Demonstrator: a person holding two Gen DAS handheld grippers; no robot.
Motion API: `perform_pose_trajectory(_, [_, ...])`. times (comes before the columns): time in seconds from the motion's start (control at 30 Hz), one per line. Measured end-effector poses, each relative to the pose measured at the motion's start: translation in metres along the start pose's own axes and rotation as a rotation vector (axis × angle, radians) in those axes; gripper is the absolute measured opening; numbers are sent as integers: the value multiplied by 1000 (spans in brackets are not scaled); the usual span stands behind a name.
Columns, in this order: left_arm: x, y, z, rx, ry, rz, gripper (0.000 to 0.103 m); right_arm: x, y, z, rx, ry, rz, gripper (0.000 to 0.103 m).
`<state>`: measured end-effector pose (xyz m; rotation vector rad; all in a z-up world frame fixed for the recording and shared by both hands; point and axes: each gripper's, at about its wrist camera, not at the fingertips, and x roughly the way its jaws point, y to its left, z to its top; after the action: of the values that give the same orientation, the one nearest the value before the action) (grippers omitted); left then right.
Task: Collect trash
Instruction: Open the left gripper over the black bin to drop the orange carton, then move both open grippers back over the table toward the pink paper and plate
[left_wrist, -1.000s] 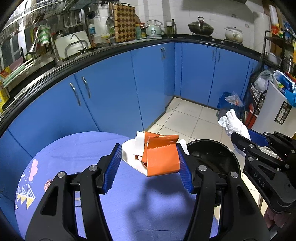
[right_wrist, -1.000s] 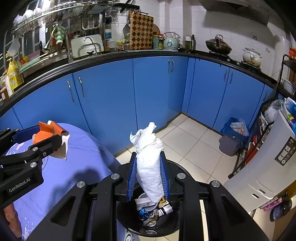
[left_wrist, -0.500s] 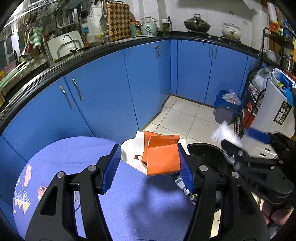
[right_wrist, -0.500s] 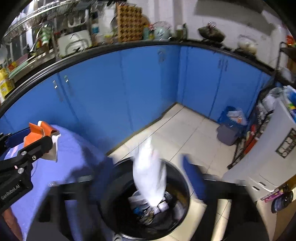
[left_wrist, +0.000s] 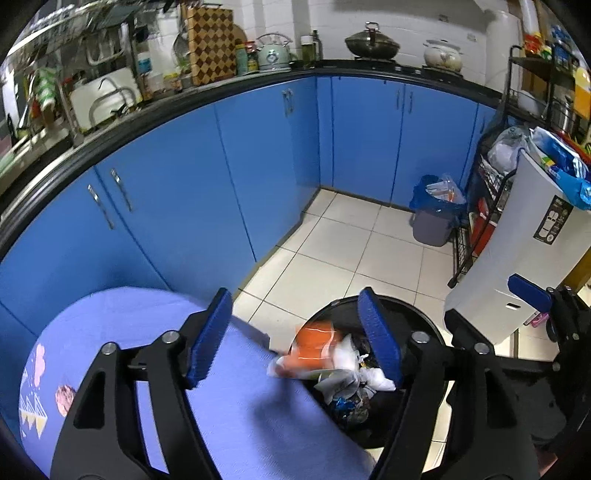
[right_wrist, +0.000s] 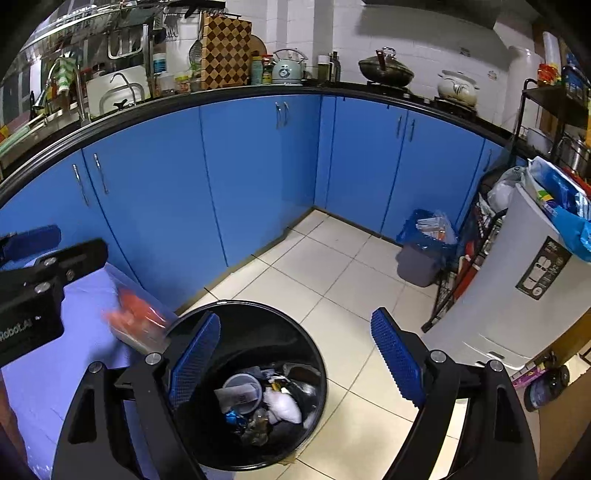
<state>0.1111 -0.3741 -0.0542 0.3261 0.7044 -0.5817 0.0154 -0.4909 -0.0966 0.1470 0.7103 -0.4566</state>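
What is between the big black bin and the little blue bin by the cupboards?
Only bare white floor tiles lie between the black bin and the blue-bagged bin, seen from the right wrist.

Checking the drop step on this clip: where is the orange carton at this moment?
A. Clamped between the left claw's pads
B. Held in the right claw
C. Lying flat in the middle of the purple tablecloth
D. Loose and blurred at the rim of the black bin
D. The orange carton shows motion-blurred at the rim of the black bin, clear of the pads of the left claw, whose jaws have just been opening.
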Motion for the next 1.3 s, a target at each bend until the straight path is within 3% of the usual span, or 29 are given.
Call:
perform_pose_trajectory(0.2, [1,-10,11,-2,-18,-10,96,-7,-12,1,9,-18,-10,82])
perform_pose_trajectory(0.43, [2,-4,5,-3,-5,2,97,-9,-7,2,6,-25,10,82])
perform_pose_trajectory(0.67, [-4,23,-2,-60,2,8,97,-17,24,4,-54,-43,32,82])
perform_pose_trajectory(0.93, [-25,71,-14,-139,-14,44,97,-32,60,14,-92,-74,72,82])
perform_pose_trajectory(1.3, [-60,148,-46,-248,-41,112,97,-55,141,18,-207,-109,130,82])
